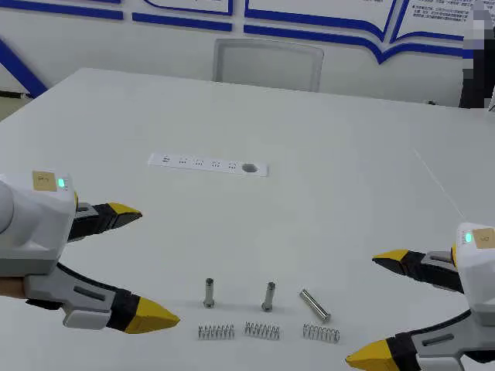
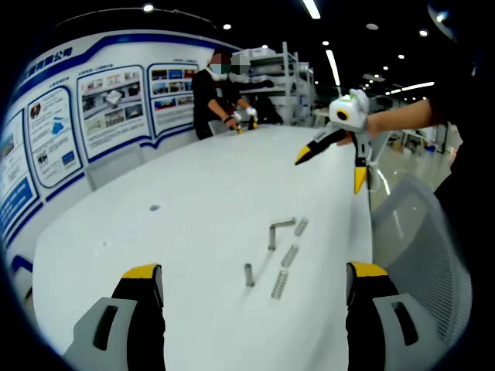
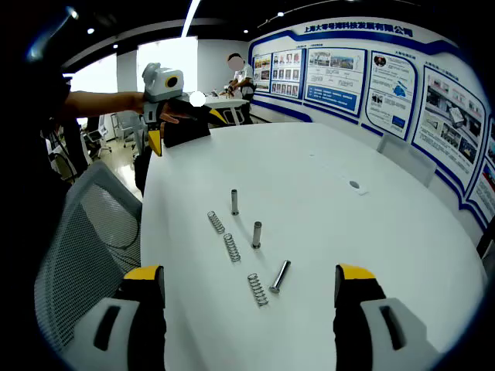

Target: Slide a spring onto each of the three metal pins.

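Three metal pins sit near the front of the white table (image 1: 325,201): the left pin (image 1: 209,293) and the middle pin (image 1: 268,296) stand upright, the right pin (image 1: 315,304) lies flat. In front of them lie three springs in a row: left spring (image 1: 216,331), middle spring (image 1: 262,330), right spring (image 1: 320,333). My left gripper (image 1: 151,265) is open at the left of them, nothing between its fingers. My right gripper (image 1: 379,308) is open at the right, also holding nothing. The pins (image 3: 256,234) and springs (image 3: 231,246) lie ahead of the right gripper (image 3: 247,282).
A flush power strip (image 1: 207,164) is set in the table's middle. A grey chair (image 1: 267,65) stands at the far edge. A mesh chair (image 3: 89,232) is by the near edge. People (image 2: 216,97) work at the table's far end.
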### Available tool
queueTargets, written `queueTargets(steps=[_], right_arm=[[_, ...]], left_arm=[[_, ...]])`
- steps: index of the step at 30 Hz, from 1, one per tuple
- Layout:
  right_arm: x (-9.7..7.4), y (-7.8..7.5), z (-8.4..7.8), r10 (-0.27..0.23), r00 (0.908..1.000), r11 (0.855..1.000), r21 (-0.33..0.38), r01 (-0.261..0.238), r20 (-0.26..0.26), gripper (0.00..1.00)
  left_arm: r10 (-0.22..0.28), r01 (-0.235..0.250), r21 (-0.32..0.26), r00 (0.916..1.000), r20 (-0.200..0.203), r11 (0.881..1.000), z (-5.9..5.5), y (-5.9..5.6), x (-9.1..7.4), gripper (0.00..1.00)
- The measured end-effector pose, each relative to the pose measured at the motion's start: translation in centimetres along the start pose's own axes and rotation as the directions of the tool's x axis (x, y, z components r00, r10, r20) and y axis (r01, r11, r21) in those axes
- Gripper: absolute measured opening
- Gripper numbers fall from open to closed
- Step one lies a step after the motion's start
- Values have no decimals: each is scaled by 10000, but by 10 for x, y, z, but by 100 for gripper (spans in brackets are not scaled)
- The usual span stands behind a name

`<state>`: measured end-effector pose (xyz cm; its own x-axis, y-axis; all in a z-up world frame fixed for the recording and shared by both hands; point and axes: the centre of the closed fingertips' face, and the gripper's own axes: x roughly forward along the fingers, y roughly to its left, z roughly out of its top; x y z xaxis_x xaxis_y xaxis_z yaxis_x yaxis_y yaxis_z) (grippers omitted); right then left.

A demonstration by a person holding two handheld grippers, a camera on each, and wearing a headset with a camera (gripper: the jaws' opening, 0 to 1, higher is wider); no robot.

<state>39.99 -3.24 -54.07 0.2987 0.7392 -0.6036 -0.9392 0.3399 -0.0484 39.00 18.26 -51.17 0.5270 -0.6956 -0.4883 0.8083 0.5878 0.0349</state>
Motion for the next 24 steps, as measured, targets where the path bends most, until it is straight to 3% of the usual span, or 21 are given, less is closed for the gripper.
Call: queueTargets(steps=[7, 13, 15, 24], right_arm=[[-2, -2, 2, -53, 10000, 10000, -41, 53, 5, 91], [-2, -3, 0, -126, 9998, 9999, -119, 125, -121, 91], [-2, -6, -1, -301, 9993, 9992, -283, 295, -206, 89], [-3, -5, 1, -244, 9997, 9997, -99, 243, -84, 89]], left_arm=[[-53, 53, -58, 10000, -60, 10000, -5, -2, 2, 100], [-134, 149, 419, 9992, -368, 9990, -13, -7, 4, 100], [-73, 87, 405, 9994, -337, 9991, -13, -5, 3, 100], [225, -223, 225, 9997, -74, 9995, -10, 2, 1, 100]])
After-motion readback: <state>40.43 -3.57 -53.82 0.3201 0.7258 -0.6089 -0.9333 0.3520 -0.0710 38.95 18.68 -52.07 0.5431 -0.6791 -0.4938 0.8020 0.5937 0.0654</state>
